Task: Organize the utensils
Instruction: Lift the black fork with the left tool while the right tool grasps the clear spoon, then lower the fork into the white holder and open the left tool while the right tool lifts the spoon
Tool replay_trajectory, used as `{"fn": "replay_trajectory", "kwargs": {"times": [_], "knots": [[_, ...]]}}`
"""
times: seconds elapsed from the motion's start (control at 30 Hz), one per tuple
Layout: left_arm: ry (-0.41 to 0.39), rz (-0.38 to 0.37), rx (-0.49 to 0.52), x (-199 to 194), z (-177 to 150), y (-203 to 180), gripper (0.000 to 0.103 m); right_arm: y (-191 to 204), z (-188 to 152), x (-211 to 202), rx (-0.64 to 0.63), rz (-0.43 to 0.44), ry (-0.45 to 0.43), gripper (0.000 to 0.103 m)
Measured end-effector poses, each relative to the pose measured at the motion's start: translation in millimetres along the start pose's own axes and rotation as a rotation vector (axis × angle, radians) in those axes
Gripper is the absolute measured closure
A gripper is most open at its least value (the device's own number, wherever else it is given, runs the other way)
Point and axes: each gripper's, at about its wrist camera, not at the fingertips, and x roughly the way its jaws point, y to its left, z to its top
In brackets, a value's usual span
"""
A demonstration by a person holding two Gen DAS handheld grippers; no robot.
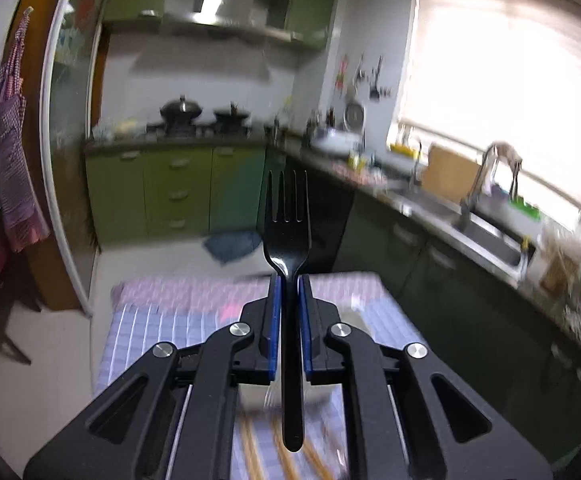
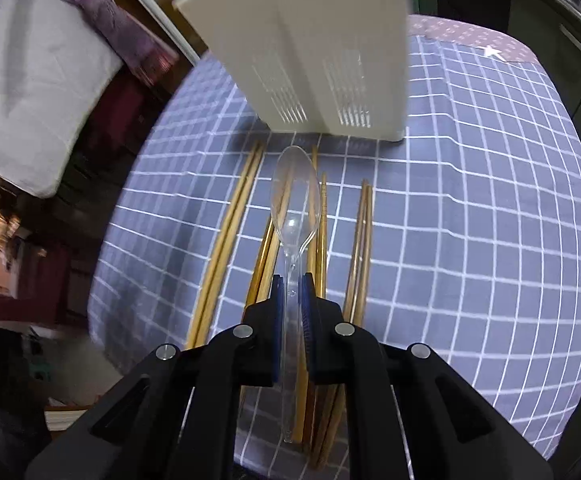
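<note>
Fork (image 1: 287,236) is pointing tines forward, its long axis running along the left gripper (image 1: 289,280), and the blue pads are pinching its handle so the head is sticking out past the fingertips while the handle end is trailing back between the arms. Spoon (image 2: 293,208), clear plastic, is lying the same way in the right gripper (image 2: 293,280), bowl ahead, stem clamped between narrow pads. Below it, chopsticks (image 2: 230,232) are lying lengthwise on the checked cloth (image 2: 470,220), near the white holder (image 2: 310,40), which is possibly resting on the cloth.
</note>
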Motion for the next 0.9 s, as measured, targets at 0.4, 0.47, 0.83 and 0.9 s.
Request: {"fn": "replay_trajectory", "kwargs": {"times": [0.4,0.47,0.83,0.9], "knots": [[-0.092,0.075,0.049,93.3,-12.0,-11.4,0.094,-17.5,-40.6,-72.2,0.021,0.122,-0.14,0.093],[-0.08,0.082,0.041,97.2,-19.1,-8.6,0.094,-16.0,-38.9,-83.9,0.008,0.12,-0.167,0.093],[-0.045,0.073,0.039,70.2,-36.9,4.8,0.074,-8.3,15.7,-158.2,-0.019,0.049,-0.42,0.093],[-0.056,0.07,0.019,53.0,-37.2,11.7,0.074,-5.3,37.7,-170.5,-0.015,0.024,-0.491,0.093]]}}
